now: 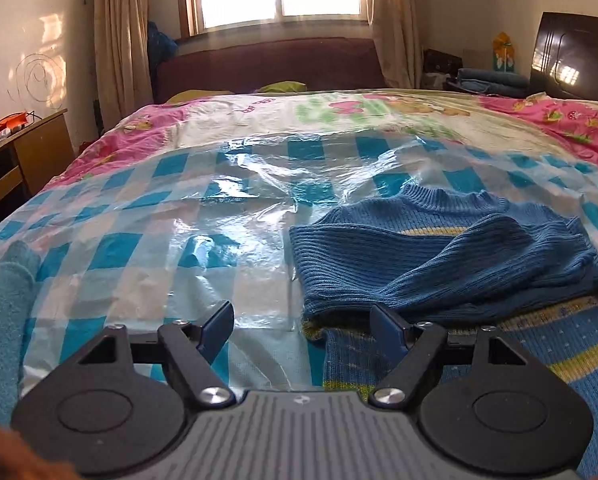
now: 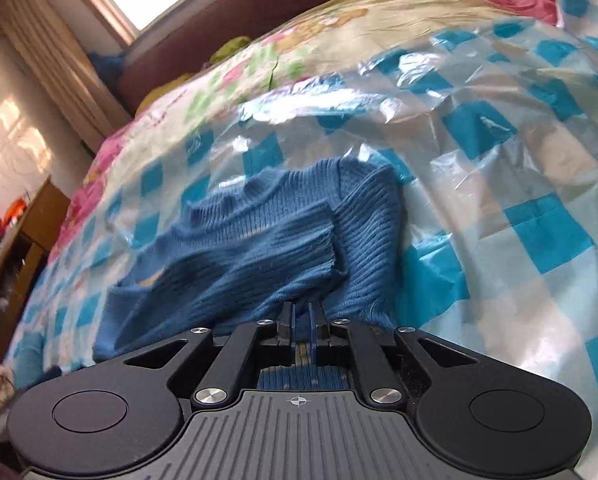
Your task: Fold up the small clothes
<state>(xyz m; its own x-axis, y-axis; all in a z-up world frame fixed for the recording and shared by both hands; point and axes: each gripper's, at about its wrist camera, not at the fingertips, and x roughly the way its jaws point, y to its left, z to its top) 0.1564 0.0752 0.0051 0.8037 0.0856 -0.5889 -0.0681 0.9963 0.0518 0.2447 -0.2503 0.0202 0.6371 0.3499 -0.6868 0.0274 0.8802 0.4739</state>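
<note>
A small blue knit sweater point(image 1: 439, 256) with yellow stripes lies on a blue-and-white checked plastic sheet point(image 1: 147, 216) on the bed, both sleeves folded across its chest. My left gripper point(image 1: 302, 322) is open and empty, hovering over the sweater's lower left edge. In the right wrist view the sweater point(image 2: 259, 240) fills the middle. My right gripper point(image 2: 302, 316) is shut on the sweater's fabric, which shows between and under the fingers.
A teal towel-like cloth point(image 1: 3, 304) lies at the bed's left edge. A wooden side table point(image 1: 27, 148) stands left of the bed. The dark headboard point(image 1: 267, 64) and window are behind. A floral bedsheet point(image 1: 339, 112) covers the far bed.
</note>
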